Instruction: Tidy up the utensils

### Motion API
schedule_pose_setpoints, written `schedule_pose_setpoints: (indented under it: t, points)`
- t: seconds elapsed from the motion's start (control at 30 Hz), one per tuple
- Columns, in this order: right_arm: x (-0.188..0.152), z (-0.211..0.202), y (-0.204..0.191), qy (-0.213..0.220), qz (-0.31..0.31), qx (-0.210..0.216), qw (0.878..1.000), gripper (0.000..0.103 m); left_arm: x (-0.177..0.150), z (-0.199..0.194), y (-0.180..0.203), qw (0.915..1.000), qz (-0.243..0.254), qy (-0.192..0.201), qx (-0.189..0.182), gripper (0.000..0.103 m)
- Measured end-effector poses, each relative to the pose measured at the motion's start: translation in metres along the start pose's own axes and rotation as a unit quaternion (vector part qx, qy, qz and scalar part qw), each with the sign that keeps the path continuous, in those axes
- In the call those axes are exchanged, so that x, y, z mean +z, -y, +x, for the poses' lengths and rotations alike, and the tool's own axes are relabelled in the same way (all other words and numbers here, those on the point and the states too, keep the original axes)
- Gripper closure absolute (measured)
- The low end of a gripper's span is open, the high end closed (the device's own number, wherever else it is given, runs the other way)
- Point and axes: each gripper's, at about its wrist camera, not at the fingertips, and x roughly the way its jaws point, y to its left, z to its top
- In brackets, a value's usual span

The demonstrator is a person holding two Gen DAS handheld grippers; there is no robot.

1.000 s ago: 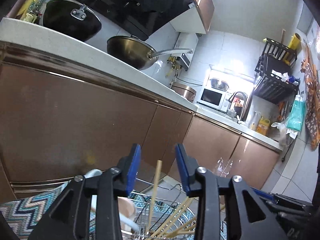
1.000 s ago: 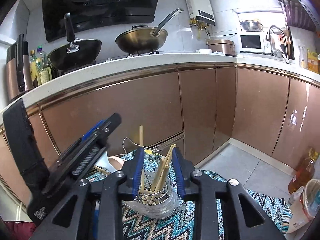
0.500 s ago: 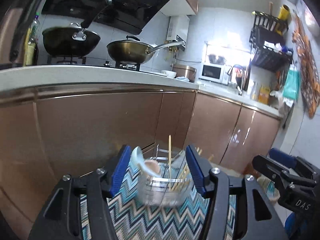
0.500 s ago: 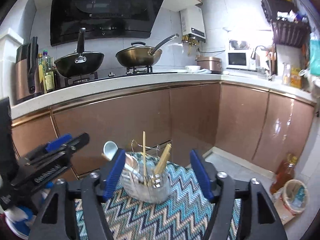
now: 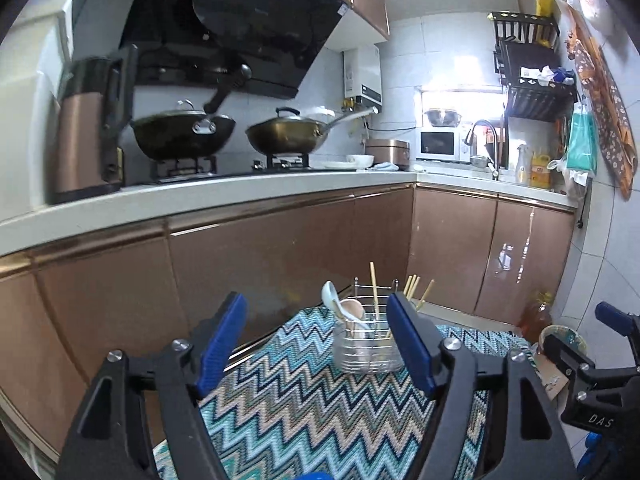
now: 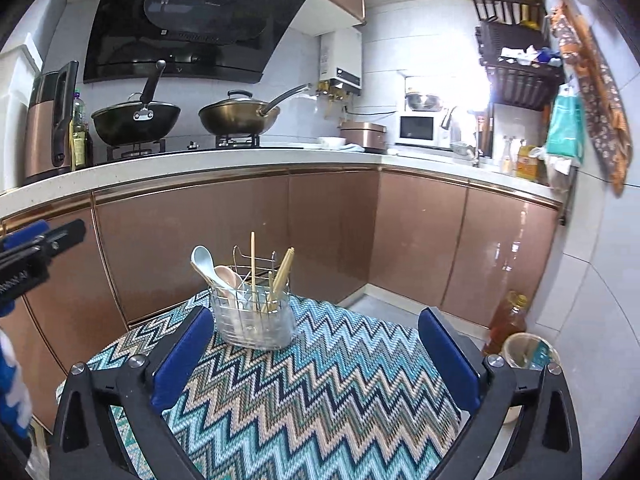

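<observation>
Left gripper (image 5: pixel 318 344) with its blue pads spread and the jaws opening, nothing between them. Ahead of it and off toward its right finger, the caddy (image 5: pixel 366 342) stands apart on the zigzag cloth (image 5: pixel 288 396), partly hidden behind that finger. Right gripper (image 6: pixel 316 356) too, jaws opening wide and empty, cloth showing in the gap. From this side the caddy (image 6: pixel 254 322) sits ahead and left of centre, just beyond the left finger's tip, clear of both pads, near the cloth's far edge.

The caddy itself: a wire basket inside a clear plastic sleeve, upright. On its left, a white spoon (image 6: pixel 200 260) and a pink spoon (image 6: pixel 226 274) lean out, bowls up. One chopstick (image 6: pixel 253 260) stands straight in the middle; a bunch of chopsticks (image 6: pixel 282 276) tilts right.

Behind it, brown cabinets (image 6: pixel 320 232) under a white counter (image 6: pixel 224 162), two woks (image 6: pixel 236 116) on the stove. An oil bottle (image 6: pixel 506 318) stands on the floor at right.
</observation>
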Motion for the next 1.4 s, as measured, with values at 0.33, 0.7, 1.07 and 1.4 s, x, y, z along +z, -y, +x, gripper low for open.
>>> schedule_pose_setpoints:
  t: [0.33,0.7,1.07,1.4]
  points:
    - [-0.009,-0.051,-0.002,0.018,0.014,-0.027,0.999,0.000,-0.003,-0.053,-0.012,0.9998,0.006,0.019,0.009,0.032]
    - [-0.013,-0.088,0.005,0.037,0.034,-0.060,0.997,0.000,-0.005,-0.073,-0.021,0.9998,0.002,0.021,0.007,0.032]
    - [-0.014,-0.112,-0.005,0.052,0.028,-0.067,0.996,0.000,-0.004,-0.089,-0.028,0.9995,-0.005,0.032,0.005,0.032]
    - [-0.011,-0.129,-0.013,0.066,0.022,-0.073,0.995,0.000,-0.006,-0.100,-0.037,0.9991,-0.008,0.041,0.006,0.032]
